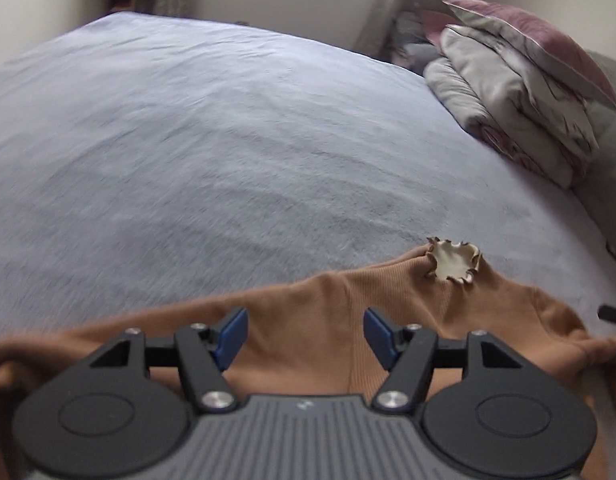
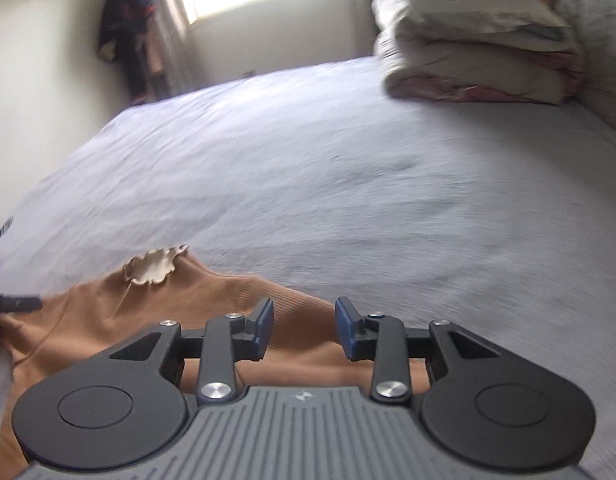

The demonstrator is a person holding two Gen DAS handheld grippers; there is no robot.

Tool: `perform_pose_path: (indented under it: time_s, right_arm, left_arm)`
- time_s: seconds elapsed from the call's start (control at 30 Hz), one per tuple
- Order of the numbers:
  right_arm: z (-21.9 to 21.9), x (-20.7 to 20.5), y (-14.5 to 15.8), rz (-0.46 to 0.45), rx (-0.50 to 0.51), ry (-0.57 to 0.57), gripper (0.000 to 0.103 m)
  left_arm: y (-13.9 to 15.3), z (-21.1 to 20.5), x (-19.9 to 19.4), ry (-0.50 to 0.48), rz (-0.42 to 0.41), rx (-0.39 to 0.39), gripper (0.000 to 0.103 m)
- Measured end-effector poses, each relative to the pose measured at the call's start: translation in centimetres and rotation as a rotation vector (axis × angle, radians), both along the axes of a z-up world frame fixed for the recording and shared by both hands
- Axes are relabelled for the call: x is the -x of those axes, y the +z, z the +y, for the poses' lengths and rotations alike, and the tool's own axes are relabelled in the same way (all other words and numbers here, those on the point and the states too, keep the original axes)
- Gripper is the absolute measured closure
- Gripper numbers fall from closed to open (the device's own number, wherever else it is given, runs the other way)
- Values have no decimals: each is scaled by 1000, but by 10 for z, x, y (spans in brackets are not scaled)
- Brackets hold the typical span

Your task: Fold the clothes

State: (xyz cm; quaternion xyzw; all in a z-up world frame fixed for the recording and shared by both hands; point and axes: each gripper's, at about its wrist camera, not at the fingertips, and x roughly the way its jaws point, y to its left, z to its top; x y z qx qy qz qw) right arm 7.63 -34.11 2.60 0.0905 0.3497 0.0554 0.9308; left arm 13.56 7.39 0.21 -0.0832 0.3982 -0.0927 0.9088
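Tan ribbed garment on bed, both claws released above it.

Item: tan ribbed garment (image 1: 308, 320), spread flat on the pale blue bed cover (image 1: 207, 140), with a cream ruffled trim (image 1: 454, 262) at its far edge. Left claw (image 1: 305, 334): jaws apart, nothing gripped; the garment lies directly beneath and between the blue pads (image 1: 233, 336), reaching out to both sides of the claw, and the ruffled trim sits ahead and to its right. Right claw (image 2: 304, 330): jaws apart by a narrower gap, nothing gripped; the garment's edge runs beneath the pads, most of the cloth lies to the claw's left, and the trim sits ahead and to the left. Bare bed cover extends ahead of both claws. Stacked pillows (image 1: 520, 80) lie well ahead, to the right.
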Motion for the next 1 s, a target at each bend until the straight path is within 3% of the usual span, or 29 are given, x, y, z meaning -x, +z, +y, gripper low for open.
perform_pose_path:
  time_s: [0.1, 0.33, 0.37, 0.4, 0.43, 0.47, 0.53, 0.6, 0.83, 1.0]
  right_arm:
    - [12, -28, -15, 35, 0, 42, 66]
    - [33, -62, -42, 71, 106, 97, 66]
    - [33, -61, -43, 65, 110, 100, 66]
    - [34, -59, -44, 58, 115, 103, 66]
    - [34, -56, -44, 50, 119, 111, 73]
    - [34, -52, -43, 45, 119, 129, 87]
    - [36, -44, -43, 25, 126, 151, 95]
    - [40, -36, -40, -15, 162, 140, 96]
    - [54, -35, -15, -207, 333, -8, 97]
    - [44, -68, -25, -171, 348, -82, 97]
  left_arm:
    - [-11, -6, -20, -69, -23, -51, 37]
    - [-24, -22, -47, -218, -39, -67, 39]
    - [-24, -24, -46, -235, -38, -59, 41]
    - [-25, -25, -46, -252, -37, -50, 51]
    - [-25, -27, -43, -265, -39, -40, 58]
    - [-26, -28, -40, -260, -48, -52, 63]
    - [-27, -28, -32, -237, -71, -64, 89]
    - [-26, -26, -25, -194, -104, -52, 94]
    - [-8, -49, -16, -98, -332, -135, 95]
    - [-14, -67, -52, -62, -317, -142, 95]
